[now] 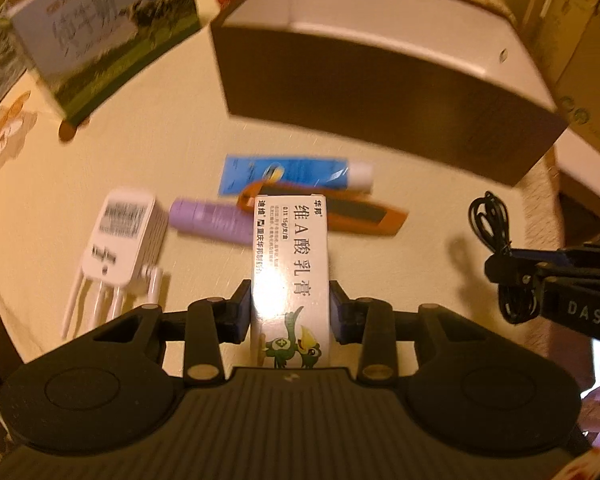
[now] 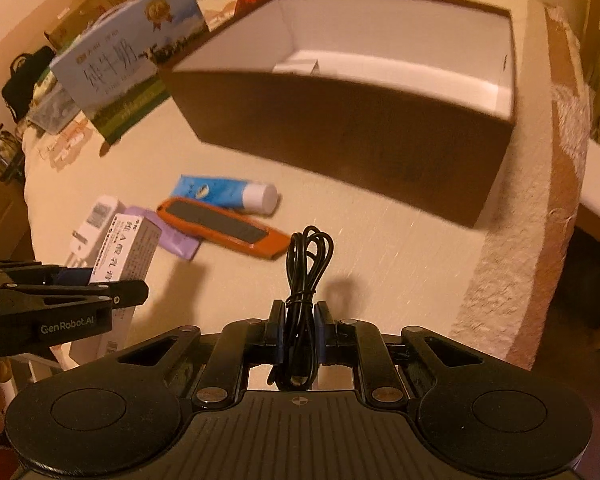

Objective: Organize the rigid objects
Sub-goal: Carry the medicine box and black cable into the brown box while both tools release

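White ointment carton [image 1: 290,276], printed in black Chinese characters with a green cartoon bird, pinched lengthwise between the fingers of the left gripper [image 1: 291,312] and held above the cream tabletop [image 1: 100,152]. Coiled black cable [image 2: 302,280], tied at its middle, clamped upright in the right gripper [image 2: 299,334]. Lying on the table beyond: blue tube with a white cap [image 2: 226,194], orange-framed black slab [image 2: 224,229] just in front of it, lilac tube [image 1: 210,219], white router with antennas [image 1: 118,240]. Farther back, open brown box with a white interior [image 2: 352,120]; to its left, a tilted blue milk carton [image 2: 128,60]
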Demonstrator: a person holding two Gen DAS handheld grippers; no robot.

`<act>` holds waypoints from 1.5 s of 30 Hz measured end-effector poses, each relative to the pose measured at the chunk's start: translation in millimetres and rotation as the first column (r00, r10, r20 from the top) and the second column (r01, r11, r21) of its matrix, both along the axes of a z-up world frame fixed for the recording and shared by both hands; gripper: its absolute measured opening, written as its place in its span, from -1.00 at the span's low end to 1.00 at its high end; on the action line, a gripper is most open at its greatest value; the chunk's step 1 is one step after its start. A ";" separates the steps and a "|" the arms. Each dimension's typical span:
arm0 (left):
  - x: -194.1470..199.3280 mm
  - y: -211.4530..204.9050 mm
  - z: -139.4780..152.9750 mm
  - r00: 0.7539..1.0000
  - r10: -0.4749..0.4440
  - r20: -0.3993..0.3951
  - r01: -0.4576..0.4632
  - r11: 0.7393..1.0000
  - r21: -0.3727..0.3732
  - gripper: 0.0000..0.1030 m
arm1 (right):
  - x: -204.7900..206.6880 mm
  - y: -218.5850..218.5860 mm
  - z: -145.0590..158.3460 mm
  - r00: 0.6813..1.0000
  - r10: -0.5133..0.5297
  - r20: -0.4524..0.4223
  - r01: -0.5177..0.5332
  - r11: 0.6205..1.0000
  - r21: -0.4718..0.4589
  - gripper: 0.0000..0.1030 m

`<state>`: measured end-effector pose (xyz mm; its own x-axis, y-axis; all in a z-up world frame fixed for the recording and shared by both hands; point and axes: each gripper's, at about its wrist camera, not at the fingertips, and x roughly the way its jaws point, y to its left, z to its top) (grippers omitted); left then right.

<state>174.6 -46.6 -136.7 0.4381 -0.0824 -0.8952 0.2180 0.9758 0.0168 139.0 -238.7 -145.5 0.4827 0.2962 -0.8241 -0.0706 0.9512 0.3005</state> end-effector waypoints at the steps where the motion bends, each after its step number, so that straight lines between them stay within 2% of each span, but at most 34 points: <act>1: 2.0 -3.6 5.8 1.000 -0.012 0.013 0.012 1.000 -0.004 -0.36 | 1.3 -2.4 3.8 1.000 -0.005 0.006 0.005 1.000 -0.003 -0.79; 9: 31.9 -36.9 46.3 0.990 -0.101 0.098 0.105 0.994 -0.030 -0.36 | 23.4 -28.9 43.1 0.995 -0.039 0.092 0.041 0.999 -0.010 -0.79; 13: 54.6 -51.8 64.2 0.982 -0.127 0.137 0.136 0.989 -0.056 -0.36 | 43.1 -44.4 58.3 0.989 -0.075 0.124 0.073 0.997 0.022 -0.79; 19: 93.2 -79.7 87.7 0.969 -0.159 0.188 0.177 0.980 -0.085 -0.36 | 79.9 -66.5 73.1 0.979 -0.126 0.158 0.119 0.991 0.055 -0.79; 24: 125.6 -102.6 96.4 0.961 -0.184 0.206 0.208 0.973 -0.100 -0.36 | 109.4 -83.8 79.1 0.975 -0.144 0.167 0.136 0.989 0.057 -0.79; 31: 166.2 -127.8 89.2 0.962 -0.196 0.191 0.220 0.969 -0.115 -0.36 | 142.8 -101.0 68.6 0.977 -0.146 0.156 0.144 0.989 0.028 -0.79; 45: 226.7 -163.4 41.0 0.963 -0.238 0.124 0.247 0.967 -0.067 -0.35 | 197.9 -116.3 24.1 0.987 -0.140 0.076 0.142 0.990 -0.011 -0.79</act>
